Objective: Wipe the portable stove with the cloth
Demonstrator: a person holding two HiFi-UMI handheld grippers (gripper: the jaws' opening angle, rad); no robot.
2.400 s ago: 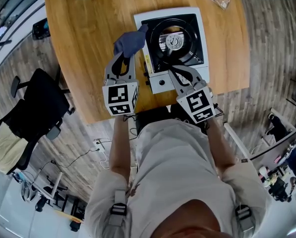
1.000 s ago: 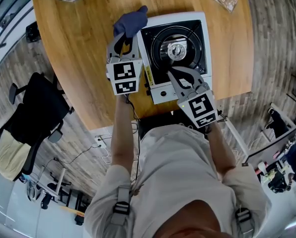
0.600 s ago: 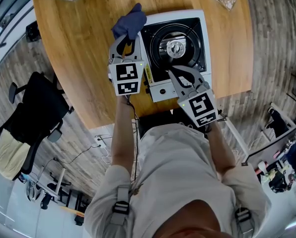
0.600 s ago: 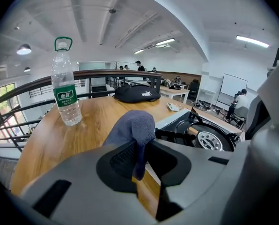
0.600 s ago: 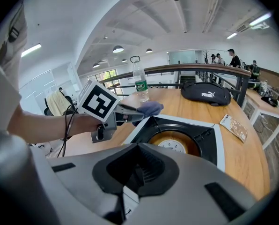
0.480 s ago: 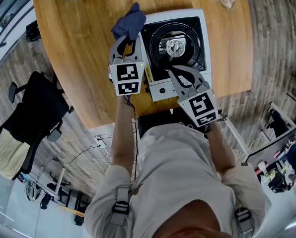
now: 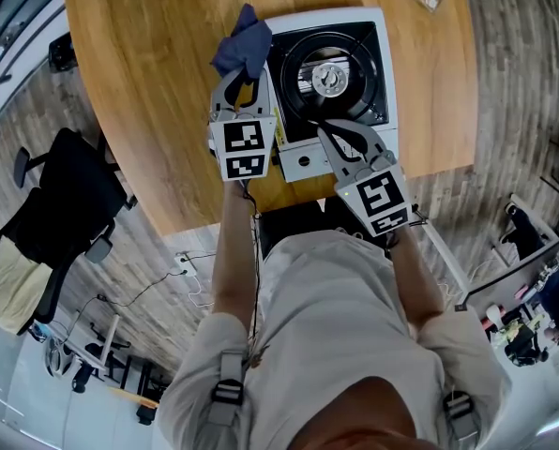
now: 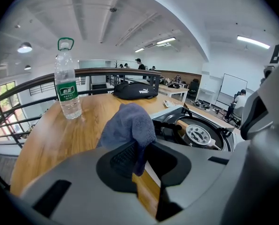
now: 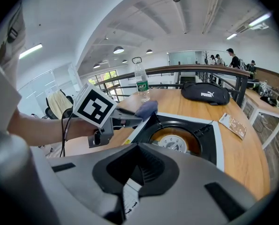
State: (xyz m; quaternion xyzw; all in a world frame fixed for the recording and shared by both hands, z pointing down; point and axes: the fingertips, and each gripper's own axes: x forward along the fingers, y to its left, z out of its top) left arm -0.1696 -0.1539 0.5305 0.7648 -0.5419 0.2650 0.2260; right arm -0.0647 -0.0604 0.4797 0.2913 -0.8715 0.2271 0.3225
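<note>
The portable stove (image 7: 355, 40) sits on the wooden surface (image 7: 158, 129) straight ahead of my right hand-held gripper (image 7: 340, 137) and just to the right of my left hand-held gripper (image 7: 246, 75). It has a white frame around a black top, with the round burner (image 7: 328, 78) in the middle. My left hand-held gripper is clamped on the cloth (image 7: 245, 50), a dark blue one. In the left gripper view a fold of the cloth (image 8: 130, 125) hangs between the two jaws, which press on it from either side, and the rest bunches up above and beyond the tips. The cloth is at the stove's left edge, near its far left corner; whether it touches the frame I cannot tell. From the left hand-held gripper (image 8: 139, 165) the stove (image 8: 200, 135) lies to the right, its burner showing past the cloth. My right hand-held gripper (image 9: 132, 186) is over the stove's near side. Its jaws are drawn together to a narrow slit, and I can make out nothing held in them; a strip of white shows through the slit below. Beyond it the stove (image 9: 177, 139) spreads out, and the left hand-held gripper shows at the left with the cloth (image 9: 146, 109) at its tip. Farther ahead are a water bottle (image 8: 67, 86) to the left, a black bag (image 8: 135, 90) at the far edge of the surface, and a small packet (image 9: 233, 121) to the right of the stove.
</note>
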